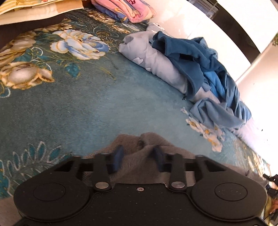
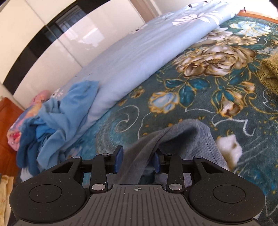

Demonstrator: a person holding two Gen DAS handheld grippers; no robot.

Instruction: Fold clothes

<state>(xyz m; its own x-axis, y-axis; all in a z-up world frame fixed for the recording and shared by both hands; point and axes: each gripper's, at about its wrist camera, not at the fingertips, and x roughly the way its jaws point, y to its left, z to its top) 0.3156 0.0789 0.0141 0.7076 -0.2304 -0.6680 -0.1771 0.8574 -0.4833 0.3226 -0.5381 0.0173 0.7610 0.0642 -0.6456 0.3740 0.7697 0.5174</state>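
A grey fleece garment (image 1: 147,142) lies on the teal floral blanket (image 1: 86,104). My left gripper (image 1: 139,156) has its blue pads apart with a bunch of the grey cloth between them; the pads do not press it. In the right wrist view the same grey garment (image 2: 191,135) rises in a fold between the pads of my right gripper (image 2: 138,160), which also stand apart around it.
A heap of blue clothes (image 1: 208,69) lies on a rolled light-blue quilt (image 1: 156,57), also in the right wrist view (image 2: 60,113). A pink folded bundle (image 1: 125,10) sits at the far edge. An olive knit item (image 2: 269,73) lies at right. White wardrobe doors (image 2: 52,34) stand behind.
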